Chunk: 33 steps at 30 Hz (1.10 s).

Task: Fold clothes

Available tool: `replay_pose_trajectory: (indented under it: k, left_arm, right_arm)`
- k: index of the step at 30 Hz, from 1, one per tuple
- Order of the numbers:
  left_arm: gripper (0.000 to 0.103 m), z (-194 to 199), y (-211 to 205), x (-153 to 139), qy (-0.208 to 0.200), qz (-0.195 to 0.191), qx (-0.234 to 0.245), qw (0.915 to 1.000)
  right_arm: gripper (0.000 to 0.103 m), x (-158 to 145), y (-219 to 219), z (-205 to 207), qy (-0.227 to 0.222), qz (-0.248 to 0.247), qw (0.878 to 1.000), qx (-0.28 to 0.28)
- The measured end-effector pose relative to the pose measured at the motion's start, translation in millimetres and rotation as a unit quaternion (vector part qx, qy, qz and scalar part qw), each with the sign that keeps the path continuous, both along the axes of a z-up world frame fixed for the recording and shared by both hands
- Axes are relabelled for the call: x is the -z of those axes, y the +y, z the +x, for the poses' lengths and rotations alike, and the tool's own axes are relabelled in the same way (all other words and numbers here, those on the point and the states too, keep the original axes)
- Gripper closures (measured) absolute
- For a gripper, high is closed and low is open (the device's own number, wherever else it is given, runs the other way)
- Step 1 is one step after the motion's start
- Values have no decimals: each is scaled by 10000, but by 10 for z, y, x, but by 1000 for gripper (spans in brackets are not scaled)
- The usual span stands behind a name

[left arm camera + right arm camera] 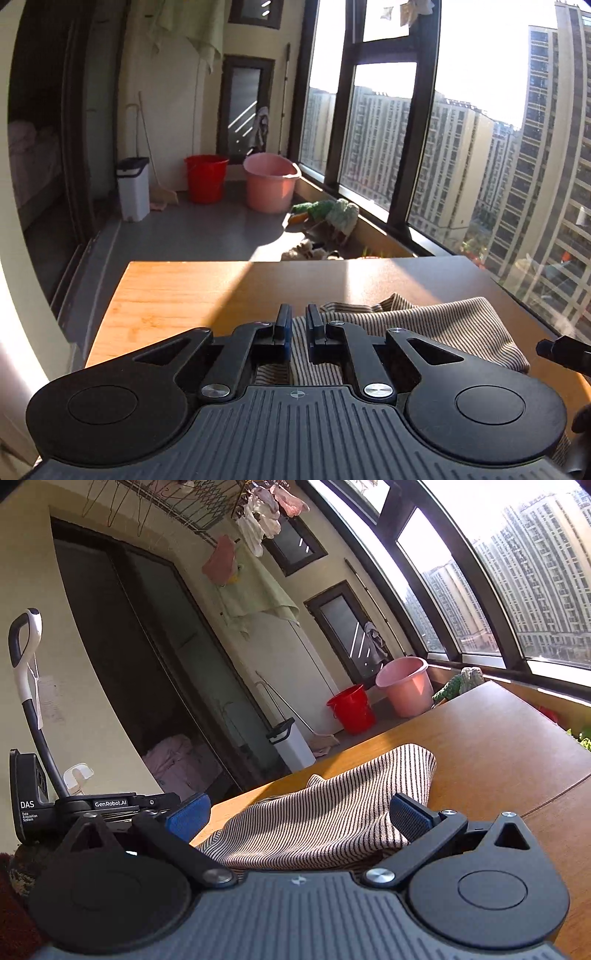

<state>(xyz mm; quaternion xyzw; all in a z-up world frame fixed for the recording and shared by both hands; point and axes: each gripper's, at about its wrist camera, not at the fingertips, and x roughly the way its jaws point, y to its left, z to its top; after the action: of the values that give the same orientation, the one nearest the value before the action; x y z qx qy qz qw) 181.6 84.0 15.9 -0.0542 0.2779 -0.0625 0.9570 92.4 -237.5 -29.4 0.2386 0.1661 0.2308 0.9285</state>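
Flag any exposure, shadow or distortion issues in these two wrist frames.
Left wrist: sky through the window is blown out; a hard sun/shadow edge splits the table; the striped garment sits in shade. Right wrist: strong fisheye tilt bends the window frames; the sliding doorway is underexposed; the garment shows striped sunlight.

Left wrist view: taken from behind the left gripper, level, low over the wooden table, faced along the balcony toward the far wall and windows. Right wrist view: taken from behind the right gripper, tilted, close above the striped garment. Shared by both: table, garment, red bucket, pink basin.
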Motion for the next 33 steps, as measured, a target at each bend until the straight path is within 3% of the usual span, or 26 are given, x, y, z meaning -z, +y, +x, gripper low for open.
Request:
replay_pose_trajectory:
  k: [3, 5, 6, 9, 10, 11, 12, 16, 23, 25, 28, 29, 30, 32, 33]
  left_arm:
    - [85, 79, 128, 214, 384, -603, 35, 9974]
    - [49, 118, 142, 283, 412, -775, 102, 9961]
    - [44, 142, 136, 310, 411, -777, 100, 9961]
    - [49, 240, 17, 387, 428, -480, 124, 9979]
    - [64, 243, -35, 394, 398, -355, 173, 9984]
    - [92, 242, -89, 399, 364, -227, 228, 9988]
    - [98, 240, -142, 403, 329, -98, 283, 9990]
    - [98, 2, -251, 128, -328, 204, 397, 9985]
    - [97, 10, -8, 136, -45, 156, -15, 9999]
    - [95, 51, 57, 303, 298, 84, -76, 9995]
    - [91, 30, 170, 393, 391, -163, -92, 9991]
    - [81, -2, 189, 344, 324, -227, -73, 9992]
    - [59, -36, 205, 285, 245, -289, -50, 9993]
    - [43, -145, 200, 115, -100, -396, 148, 9991]
    - [41, -180, 165, 38, -248, -455, 322, 9981]
  right_arm:
    - [0, 11, -10, 9, 43, -24, 10000, 36]
    - [0, 19, -9, 8, 51, -30, 10000, 63]
    - [0, 23, -8, 7, 54, -33, 10000, 76]
    - [0, 29, -20, -30, 33, -11, 9999, 138]
    - [0, 35, 3, -50, 37, 6, 9999, 152]
    - [0, 39, 7, -63, 53, 30, 9998, 167]
    - [0, 42, 8, -73, 71, 55, 9998, 181]
    - [0, 62, -9, -60, 163, 192, 9994, 233]
    - [0, 89, 7, -61, 229, 253, 9991, 252]
    - [0, 96, 10, -37, 328, 249, 9989, 244]
    - [0, 109, 24, 27, 566, 218, 9979, 224]
    - [0, 109, 31, 60, 683, 180, 9973, 200]
    - [0, 68, 79, 78, 686, 1, 9975, 154]
    - [0, -27, 186, 108, 659, -398, 9970, 57]
    - [0, -117, 300, 101, 410, -707, 9966, -63]
